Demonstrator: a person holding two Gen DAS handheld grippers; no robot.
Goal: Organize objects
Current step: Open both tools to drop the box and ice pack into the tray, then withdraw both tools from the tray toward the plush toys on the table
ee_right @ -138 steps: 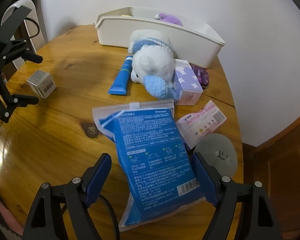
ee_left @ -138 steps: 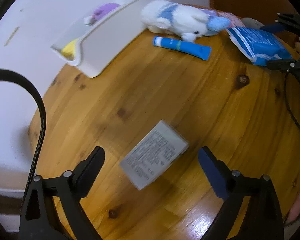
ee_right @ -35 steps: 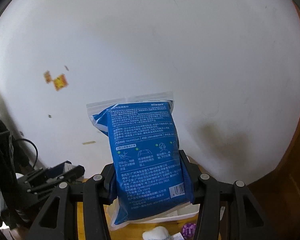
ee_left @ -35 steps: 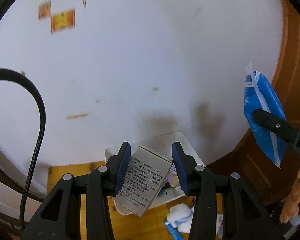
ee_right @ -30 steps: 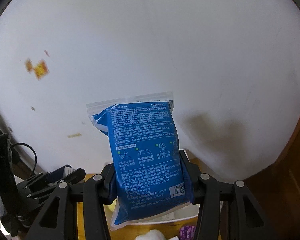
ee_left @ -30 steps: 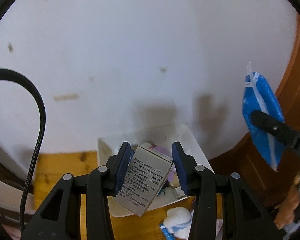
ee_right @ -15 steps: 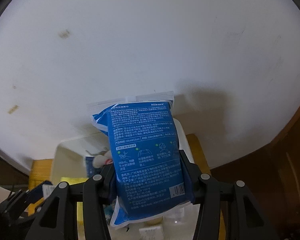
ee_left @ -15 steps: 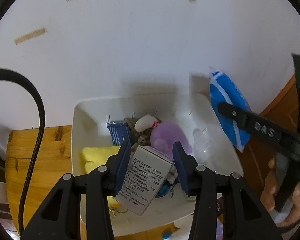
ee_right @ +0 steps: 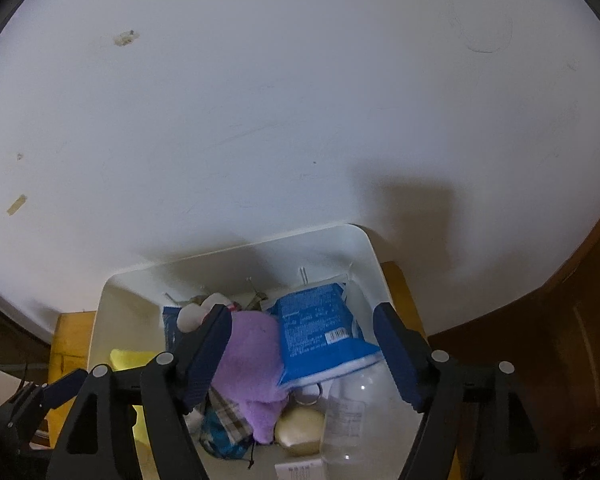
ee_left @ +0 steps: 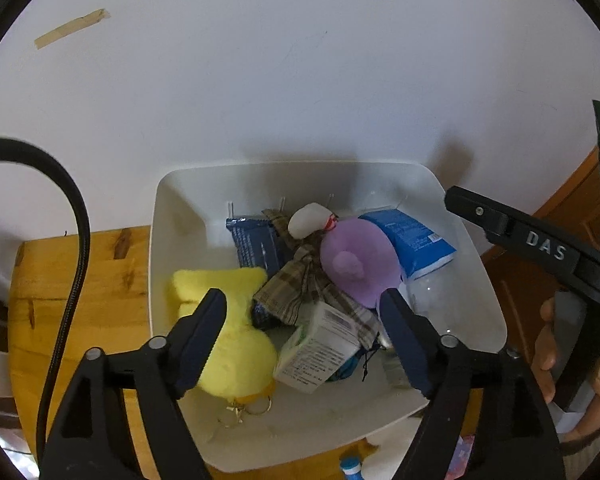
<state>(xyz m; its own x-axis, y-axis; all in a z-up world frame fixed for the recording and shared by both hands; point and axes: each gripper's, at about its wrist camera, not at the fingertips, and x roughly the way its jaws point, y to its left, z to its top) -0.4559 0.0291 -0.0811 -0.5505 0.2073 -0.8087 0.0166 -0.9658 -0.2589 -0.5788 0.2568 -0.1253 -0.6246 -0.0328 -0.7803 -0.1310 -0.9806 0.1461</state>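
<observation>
Bin [ee_left: 168,240] | left view only: box [ee_left: 320,354] | right view only: soap [ee_right: 300,430] | both hand-held grippers released

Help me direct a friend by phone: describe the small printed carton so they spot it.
Look in the white bin against the wall. Near its front, beside the yellow plush, lies the small carton: the only hard-edged pale box covered in fine print.

Our left gripper [ee_left: 302,336] had black angular arms tipped with dark blue pads [ee_left: 202,334], silver screws at the joints, and a black cable [ee_left: 74,240] looping at its left. Our right gripper [ee_right: 302,354] matched it: black frame, blue pads [ee_right: 400,356], silver screws; its side arm carried "DAS" lettering [ee_left: 546,240].
</observation>
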